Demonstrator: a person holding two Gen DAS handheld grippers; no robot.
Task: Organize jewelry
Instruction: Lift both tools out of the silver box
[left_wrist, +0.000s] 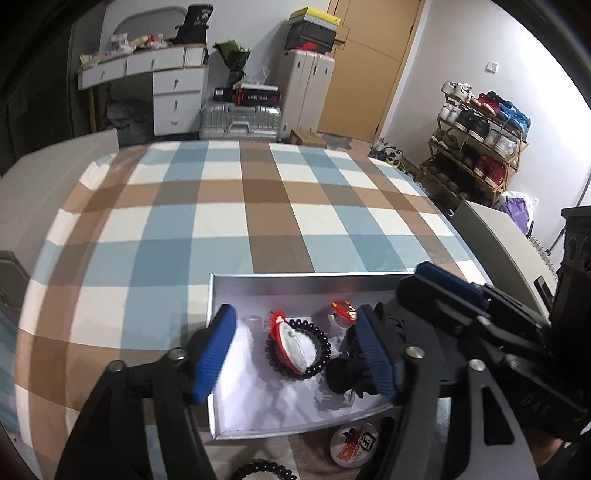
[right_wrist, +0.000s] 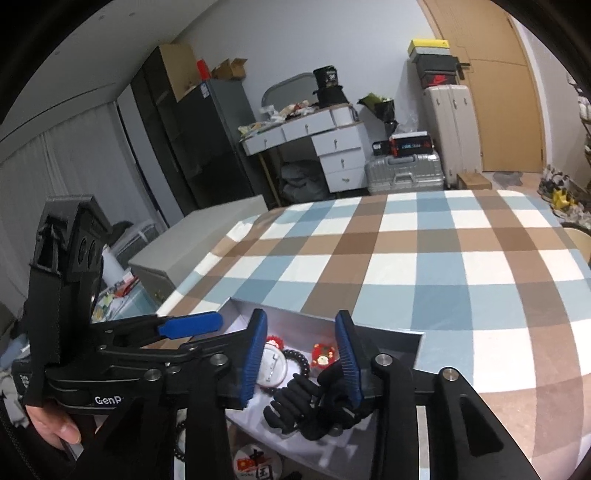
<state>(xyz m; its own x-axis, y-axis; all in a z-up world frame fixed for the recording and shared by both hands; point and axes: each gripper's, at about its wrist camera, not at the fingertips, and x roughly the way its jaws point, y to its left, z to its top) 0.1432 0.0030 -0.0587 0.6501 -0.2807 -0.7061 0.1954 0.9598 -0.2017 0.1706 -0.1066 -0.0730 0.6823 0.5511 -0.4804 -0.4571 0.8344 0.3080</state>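
A shallow silver tray (left_wrist: 212, 295) with a white lining lies on the checked tablecloth. In it are a black spiral bracelet (left_wrist: 321, 339) around a red-rimmed round badge (left_wrist: 291, 345), a small red figure charm (left_wrist: 343, 309) and a black claw clip (left_wrist: 341, 374). My left gripper (left_wrist: 295, 354) hangs open over the tray, the bracelet lying between its fingers without touching them. My right gripper (right_wrist: 301, 360) is open too. The claw clip (right_wrist: 314, 402) rests in the tray just under its right fingertip (right_wrist: 349, 360). The badge (right_wrist: 271, 365) and the charm (right_wrist: 323, 355) show between the jaws.
A round printed badge (left_wrist: 354, 443) and another black coil (left_wrist: 264, 470) lie on the cloth in front of the tray (right_wrist: 417, 343). A hand (right_wrist: 55, 424) holds the left gripper's handle. The cloth stretches beyond the tray. Furniture, suitcases and a shoe rack (left_wrist: 476, 147) stand beyond.
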